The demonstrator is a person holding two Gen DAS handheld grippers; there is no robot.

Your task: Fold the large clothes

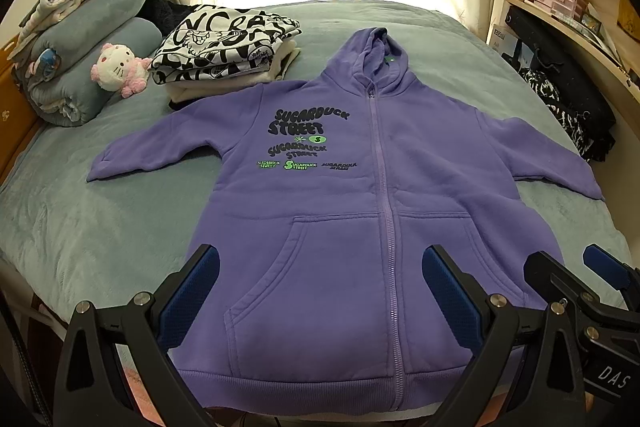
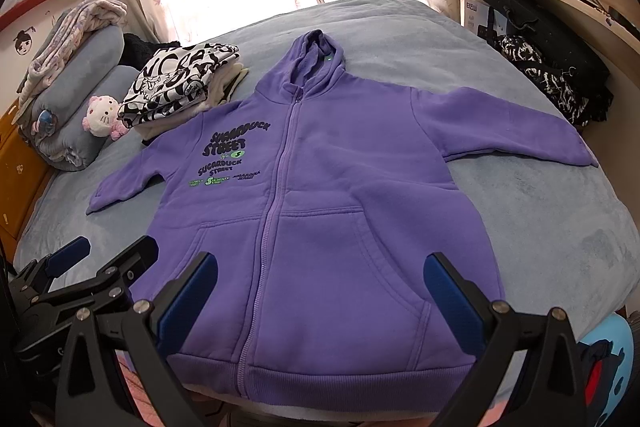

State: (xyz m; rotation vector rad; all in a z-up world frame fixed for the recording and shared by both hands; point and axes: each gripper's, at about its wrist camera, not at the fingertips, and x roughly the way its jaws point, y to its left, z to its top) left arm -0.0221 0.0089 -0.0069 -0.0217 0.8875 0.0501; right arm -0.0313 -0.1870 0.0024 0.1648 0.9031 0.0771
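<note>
Purple zip hoodie (image 1: 360, 227) lies flat, front up, zipped, on the grey-blue bed (image 1: 100, 227), both sleeves spread out, hood pointing at the window. Nothing folded yet, by the look of it.

Left gripper (image 1: 320, 291) spread wide, empty, hovering over the hem near the kangaroo pocket. Right gripper (image 2: 320, 295) also wide and empty, same zone — the two sit just beside each other.

Risks: thick fleece, so a pinch may catch only the top layer or the pocket lip and drag the front off the back. Grippers this close could bump. The left sleeve (image 1: 152, 147) ends near the folded clothes stack (image 1: 224, 47) — a sloppy swing could knock it.

Left view shows the right sleeve (image 1: 540, 159) only partly foreshortened; right view shows its cuff clearly, plus a blue object (image 2: 608, 347) at the bed's near corner, absent from the left view.
</note>
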